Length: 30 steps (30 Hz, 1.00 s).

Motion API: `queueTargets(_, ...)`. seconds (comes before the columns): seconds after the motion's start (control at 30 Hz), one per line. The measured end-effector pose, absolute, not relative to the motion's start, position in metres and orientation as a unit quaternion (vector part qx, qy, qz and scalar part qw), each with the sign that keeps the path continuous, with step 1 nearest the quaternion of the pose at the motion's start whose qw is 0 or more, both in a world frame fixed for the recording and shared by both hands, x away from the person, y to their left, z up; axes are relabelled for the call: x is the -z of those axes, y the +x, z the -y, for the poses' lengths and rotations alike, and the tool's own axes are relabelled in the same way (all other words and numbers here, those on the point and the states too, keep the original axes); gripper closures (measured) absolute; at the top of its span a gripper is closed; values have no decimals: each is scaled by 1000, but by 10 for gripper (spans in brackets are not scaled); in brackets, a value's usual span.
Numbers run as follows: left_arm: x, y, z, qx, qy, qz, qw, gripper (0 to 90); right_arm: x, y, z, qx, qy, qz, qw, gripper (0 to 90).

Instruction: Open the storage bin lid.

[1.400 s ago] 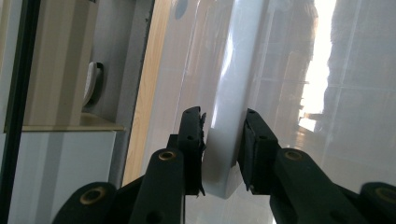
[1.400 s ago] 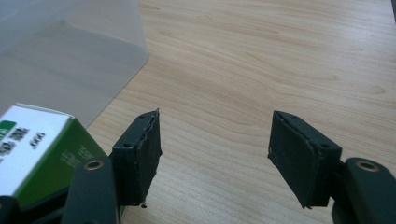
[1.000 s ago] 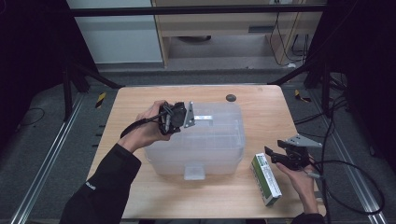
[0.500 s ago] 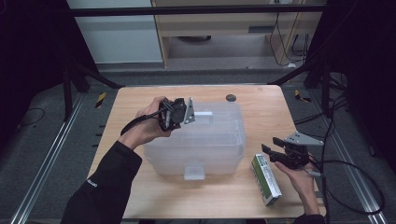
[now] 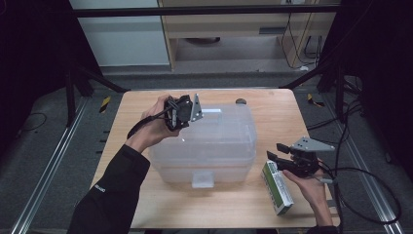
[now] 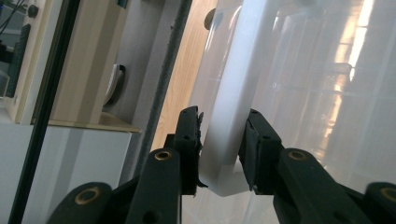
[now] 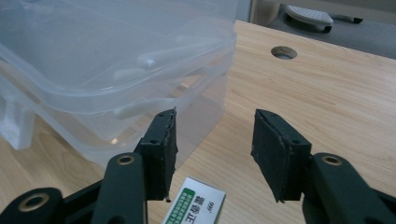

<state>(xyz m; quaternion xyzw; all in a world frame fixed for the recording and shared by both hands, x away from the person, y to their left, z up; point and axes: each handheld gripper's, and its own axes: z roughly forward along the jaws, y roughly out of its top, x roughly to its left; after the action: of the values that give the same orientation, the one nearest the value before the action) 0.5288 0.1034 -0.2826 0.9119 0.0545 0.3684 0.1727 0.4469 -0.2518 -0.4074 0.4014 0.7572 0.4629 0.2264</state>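
1. While it sits at the far left corner of the clear plastic bin, the left gripper has its 2 jaws clamped on the bin's white latch.
2. Right of the bin, the right gripper hovers with jaws apart over a green-and-white box lying on the wooden table.

Green-white box cut off by bottom edge, print blurred; bin's white latch lower end partly hidden between jaws.
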Motion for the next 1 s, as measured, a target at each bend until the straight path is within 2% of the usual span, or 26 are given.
queueTargets(0.37,281,535,-103,-385,900,-83,187,681,400,443,243,-476,388,-765,196,614)
queueTargets(0.73,279,544,-101,-391,893,-110,193,670,400,442,234,-477,366,-782,167,836)
queueTargets(0.87,278,548,-101,-390,892,-117,197,667,402,443,230,-476,362,-786,158,886)
queueTargets(1.0,277,550,-101,-390,892,-119,196,667,403,445,228,-478,359,-787,155,900)
